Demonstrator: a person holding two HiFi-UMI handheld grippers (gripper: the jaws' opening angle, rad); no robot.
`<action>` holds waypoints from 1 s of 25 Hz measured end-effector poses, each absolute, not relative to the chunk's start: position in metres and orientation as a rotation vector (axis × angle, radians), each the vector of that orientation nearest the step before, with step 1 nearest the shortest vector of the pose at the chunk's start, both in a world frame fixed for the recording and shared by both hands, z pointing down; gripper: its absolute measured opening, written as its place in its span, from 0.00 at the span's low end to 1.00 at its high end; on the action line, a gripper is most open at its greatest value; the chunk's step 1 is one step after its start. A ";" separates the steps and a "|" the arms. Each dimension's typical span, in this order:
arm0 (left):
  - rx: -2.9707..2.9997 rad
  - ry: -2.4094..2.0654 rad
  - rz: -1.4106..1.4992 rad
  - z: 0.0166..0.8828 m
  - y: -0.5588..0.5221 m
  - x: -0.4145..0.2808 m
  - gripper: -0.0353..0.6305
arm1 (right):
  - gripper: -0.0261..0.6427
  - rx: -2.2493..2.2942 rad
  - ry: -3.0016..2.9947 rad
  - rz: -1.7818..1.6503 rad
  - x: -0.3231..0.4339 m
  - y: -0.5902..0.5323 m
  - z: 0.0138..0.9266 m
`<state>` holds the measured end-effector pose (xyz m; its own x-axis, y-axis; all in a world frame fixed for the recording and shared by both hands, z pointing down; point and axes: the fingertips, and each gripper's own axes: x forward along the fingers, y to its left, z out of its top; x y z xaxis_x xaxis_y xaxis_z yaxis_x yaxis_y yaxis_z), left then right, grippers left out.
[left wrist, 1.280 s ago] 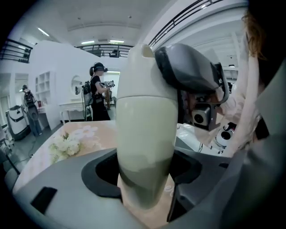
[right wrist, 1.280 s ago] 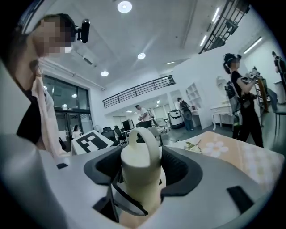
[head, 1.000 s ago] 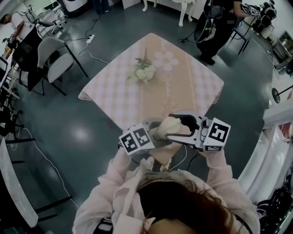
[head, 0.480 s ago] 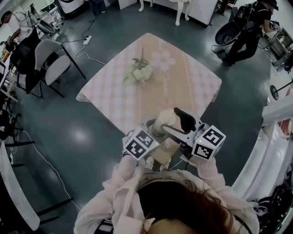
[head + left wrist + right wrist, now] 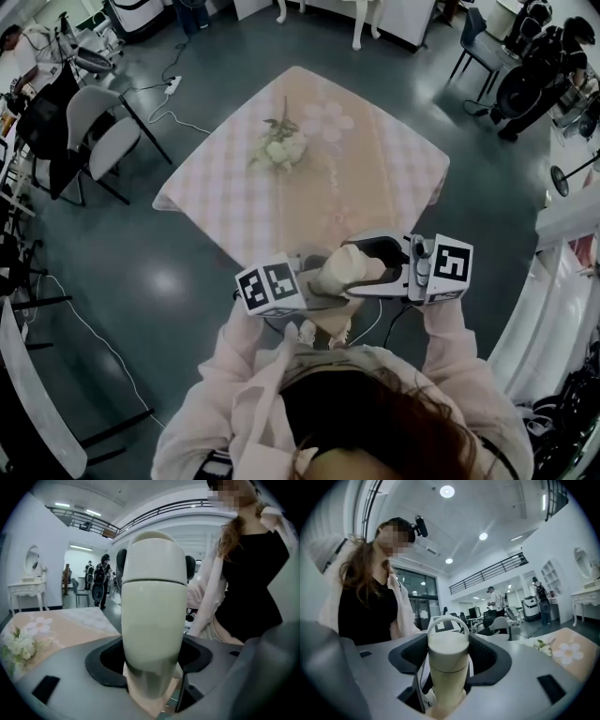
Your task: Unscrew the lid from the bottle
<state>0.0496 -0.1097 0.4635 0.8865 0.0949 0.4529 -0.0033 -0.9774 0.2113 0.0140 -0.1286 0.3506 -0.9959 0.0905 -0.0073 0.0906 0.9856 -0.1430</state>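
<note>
I hold a cream bottle [image 5: 339, 267] in front of the person's chest, over the near corner of the table. My left gripper [image 5: 314, 281] is shut on the bottle's body [image 5: 154, 620], whose sides meet the dark pads. In the right gripper view the lid [image 5: 447, 644] with its white loop handle sits between the pads of my right gripper [image 5: 449, 656]. That gripper [image 5: 367, 269] reaches in from the right. Its jaws have just been closing and now press on the lid. Its fingers [image 5: 190, 566] show beside the lid in the left gripper view.
A square table [image 5: 234, 202] with a pink checked cloth carries a white flower bouquet [image 5: 278, 148]. A chair [image 5: 103, 131] stands at the left. A power strip [image 5: 174, 82] and its cable lie on the floor. A person [image 5: 534, 84] is at the far right.
Half a second ago my right gripper sat lower and tilted; it has swung back up to lie level across the bottle's lid. My left gripper keeps its hold and has shifted slightly left.
</note>
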 end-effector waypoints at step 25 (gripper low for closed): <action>2.903 0.112 0.689 0.456 -0.103 0.063 0.53 | 0.48 0.221 3.093 -0.212 0.023 -0.120 0.341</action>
